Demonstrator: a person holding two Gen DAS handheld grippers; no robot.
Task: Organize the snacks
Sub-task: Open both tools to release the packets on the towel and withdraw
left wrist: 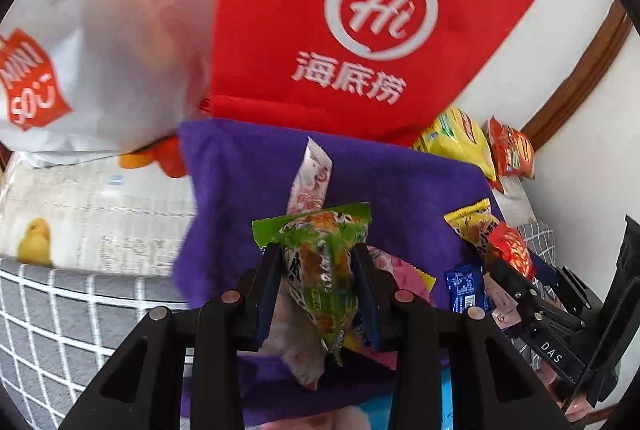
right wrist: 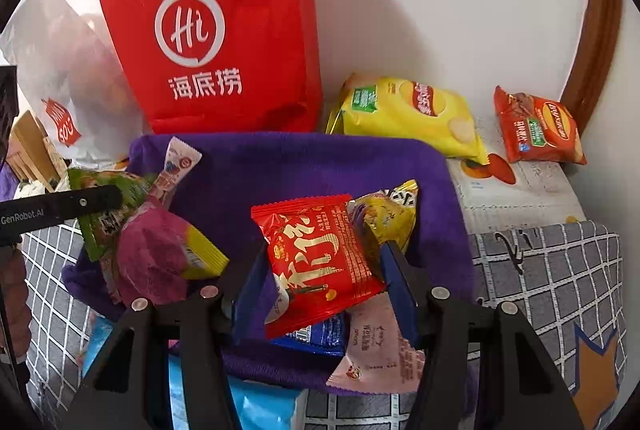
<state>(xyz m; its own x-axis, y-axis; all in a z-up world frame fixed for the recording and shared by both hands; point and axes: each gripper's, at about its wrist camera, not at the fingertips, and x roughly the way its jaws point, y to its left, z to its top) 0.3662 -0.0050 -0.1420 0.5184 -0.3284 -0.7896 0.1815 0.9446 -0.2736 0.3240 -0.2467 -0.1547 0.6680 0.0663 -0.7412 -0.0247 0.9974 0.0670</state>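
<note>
While the left gripper point(left wrist: 318, 270) clamps a crinkled green foil snack packet point(left wrist: 320, 262), the right gripper point(right wrist: 326, 270) clamps a glossy red square snack packet point(right wrist: 320, 262); both hang over the purple fabric basket point(right wrist: 280, 165), its far rim at twelve o'clock.

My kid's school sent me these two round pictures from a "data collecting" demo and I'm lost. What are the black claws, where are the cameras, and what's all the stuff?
No robot here: a person holds a two-finger gripper in each hand, and each carries a wide-angle camera looking along its fingers. That is why both pictures are round.

The left camera shows the left gripper shut on a green snack packet. The right camera shows the right gripper shut on a red snack packet.

Both hang over a purple fabric bin already holding several small packets. Behind it stands a red paper bag with a white plastic bag beside it. A yellow chip bag and a red chip bag lie by the wall.
</note>
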